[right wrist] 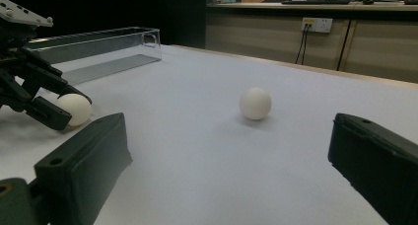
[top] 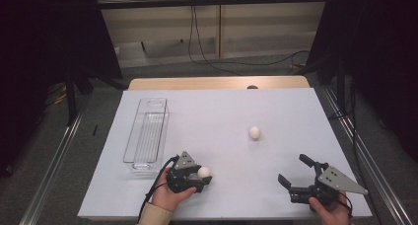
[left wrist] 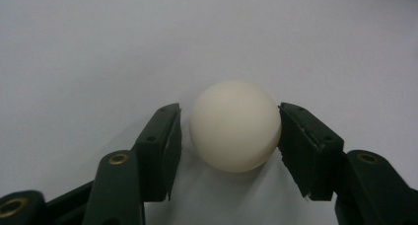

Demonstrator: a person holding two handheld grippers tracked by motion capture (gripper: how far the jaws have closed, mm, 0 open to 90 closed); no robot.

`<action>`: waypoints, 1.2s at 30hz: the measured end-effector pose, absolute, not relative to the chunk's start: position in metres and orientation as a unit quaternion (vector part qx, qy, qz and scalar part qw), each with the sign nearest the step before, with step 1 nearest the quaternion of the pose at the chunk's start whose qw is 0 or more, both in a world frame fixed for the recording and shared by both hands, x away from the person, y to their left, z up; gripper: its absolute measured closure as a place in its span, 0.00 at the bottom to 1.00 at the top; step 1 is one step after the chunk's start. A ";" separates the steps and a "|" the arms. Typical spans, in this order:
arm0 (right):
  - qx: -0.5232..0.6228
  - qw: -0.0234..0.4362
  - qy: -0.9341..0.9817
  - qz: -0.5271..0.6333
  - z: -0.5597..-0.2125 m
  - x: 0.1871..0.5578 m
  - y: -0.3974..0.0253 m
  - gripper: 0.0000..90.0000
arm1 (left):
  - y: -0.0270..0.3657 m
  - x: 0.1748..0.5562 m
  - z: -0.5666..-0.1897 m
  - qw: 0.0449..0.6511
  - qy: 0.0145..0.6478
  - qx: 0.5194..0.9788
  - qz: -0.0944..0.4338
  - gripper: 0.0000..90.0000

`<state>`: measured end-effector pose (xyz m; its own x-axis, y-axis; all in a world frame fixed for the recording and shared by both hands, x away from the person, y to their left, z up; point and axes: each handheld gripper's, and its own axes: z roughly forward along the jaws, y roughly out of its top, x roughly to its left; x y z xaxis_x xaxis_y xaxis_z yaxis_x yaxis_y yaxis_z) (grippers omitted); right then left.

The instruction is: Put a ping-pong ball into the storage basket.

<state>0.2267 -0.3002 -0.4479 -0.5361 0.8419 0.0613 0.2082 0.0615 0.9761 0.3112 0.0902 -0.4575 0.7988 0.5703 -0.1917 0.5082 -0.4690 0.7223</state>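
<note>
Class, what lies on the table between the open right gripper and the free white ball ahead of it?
Nothing: bare white table separates right gripper from ball, per the right gripper view.

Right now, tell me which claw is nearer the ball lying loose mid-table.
Right. The right claw sits open, near and right of the loose ball; the left claw is a bit farther, near-left, around another ball.

A white ball [right wrist: 255, 103] sits mid-frame on the tabletop [right wrist: 207, 151]; at left, another hand-held gripper [right wrist: 59, 111] brackets a second ball [right wrist: 76, 108].
</note>
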 end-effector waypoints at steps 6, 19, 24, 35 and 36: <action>0.391 0.282 0.672 0.563 -0.448 0.227 -0.300 0.02 | 0.090 0.311 -0.457 0.406 0.315 0.857 0.039 0.49; 0.389 0.282 0.673 0.563 -0.447 0.226 -0.300 0.02 | 0.090 0.311 -0.458 0.404 0.313 0.858 0.042 0.50; 0.390 0.282 0.671 0.563 -0.447 0.226 -0.300 0.02 | 0.090 0.311 -0.457 0.404 0.314 0.858 0.043 0.51; 0.392 0.283 0.670 0.564 -0.447 0.226 -0.301 0.02 | 0.090 0.310 -0.458 0.408 0.312 0.857 0.041 0.55; 0.392 0.282 0.670 0.564 -0.447 0.226 -0.301 0.02 | 0.090 0.310 -0.458 0.408 0.312 0.857 0.041 0.56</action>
